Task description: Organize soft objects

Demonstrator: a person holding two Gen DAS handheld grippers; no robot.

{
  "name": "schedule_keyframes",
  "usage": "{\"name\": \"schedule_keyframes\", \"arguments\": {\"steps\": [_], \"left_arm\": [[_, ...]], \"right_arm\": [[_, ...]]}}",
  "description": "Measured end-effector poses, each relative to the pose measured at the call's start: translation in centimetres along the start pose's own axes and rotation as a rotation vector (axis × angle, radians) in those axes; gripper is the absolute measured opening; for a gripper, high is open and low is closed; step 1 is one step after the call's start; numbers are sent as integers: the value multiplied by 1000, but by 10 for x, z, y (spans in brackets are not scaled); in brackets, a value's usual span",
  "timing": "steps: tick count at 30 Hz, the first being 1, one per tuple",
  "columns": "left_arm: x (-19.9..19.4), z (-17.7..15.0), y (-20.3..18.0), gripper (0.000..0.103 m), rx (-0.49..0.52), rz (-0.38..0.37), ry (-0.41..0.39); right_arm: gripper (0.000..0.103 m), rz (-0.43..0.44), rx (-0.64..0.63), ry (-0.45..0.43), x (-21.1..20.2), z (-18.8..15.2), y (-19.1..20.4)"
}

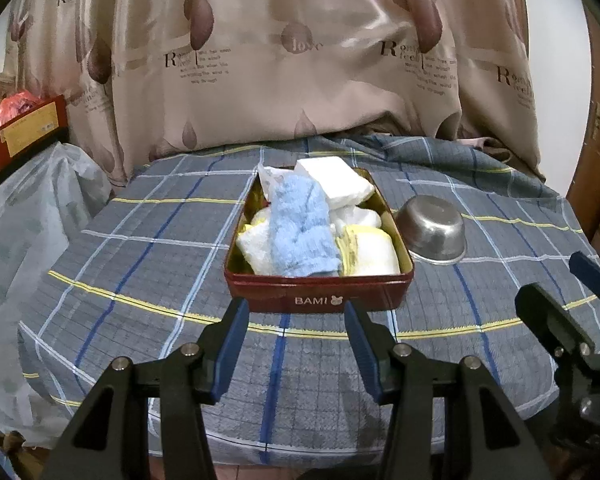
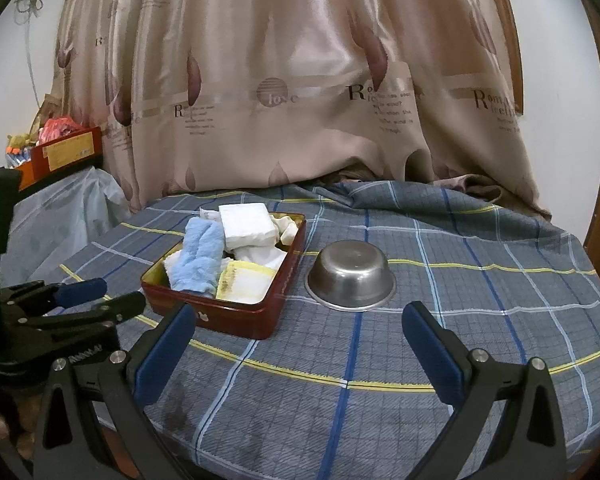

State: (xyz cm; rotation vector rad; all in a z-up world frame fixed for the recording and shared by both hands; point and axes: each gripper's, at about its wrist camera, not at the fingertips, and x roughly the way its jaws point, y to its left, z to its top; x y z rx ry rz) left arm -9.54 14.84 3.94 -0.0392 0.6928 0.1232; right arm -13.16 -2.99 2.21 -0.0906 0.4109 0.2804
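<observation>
Cloths sit packed in the red BAMI tin, blue fleece towel draped on top, so sorting looks done. Left gripper and right gripper hover near, jaws released, empty. Steel bowl sits upside down just right.

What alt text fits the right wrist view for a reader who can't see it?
A red tin packed with soft cloths, a light blue towel on top, sits on a plaid tablecloth beside an upturned steel bowl. The open, empty right claw is in the foreground.
</observation>
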Motion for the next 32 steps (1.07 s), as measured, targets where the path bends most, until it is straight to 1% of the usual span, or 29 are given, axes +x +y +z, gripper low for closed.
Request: {"name": "schedule_keyframes", "arguments": {"steps": [5,8,15,19,20,21,22,23,24,26,28,30,32], "left_arm": [[-10,9,-4,51,6,19,-25],[-11,13,-6,51,12,25,-24],[1,21,-13,51,22,36,8],[10,27,-17,51,6,30,16],[11,28,-17,53,-1,27,15],[12,30,-18,59,-17,16,10],[11,31,-19,63,-30,19,-7],[10,32,-20,64,-37,31,-24],[9,33,-21,65,-39,44,-36],[10,37,-24,65,-49,23,-37],[7,40,-25,65,-55,35,-54],[1,40,-24,65,-59,31,-62],[-6,38,-22,66,-78,45,-53]], "right_arm": [[103,3,14,2,-2,0,-4],[103,5,20,3,-2,2,-8],[103,8,39,2,-2,8,-21],[103,-5,44,10,5,12,-39],[103,-9,48,14,9,14,-48],[103,-13,50,18,10,13,-51],[103,-17,53,23,11,13,-57],[103,-23,56,29,12,12,-61],[103,-30,60,35,14,12,-68],[103,-52,60,35,15,11,-81],[103,-80,54,26,16,13,-94],[103,-118,57,29,22,17,-116],[103,-157,77,40,33,21,-148]]}}
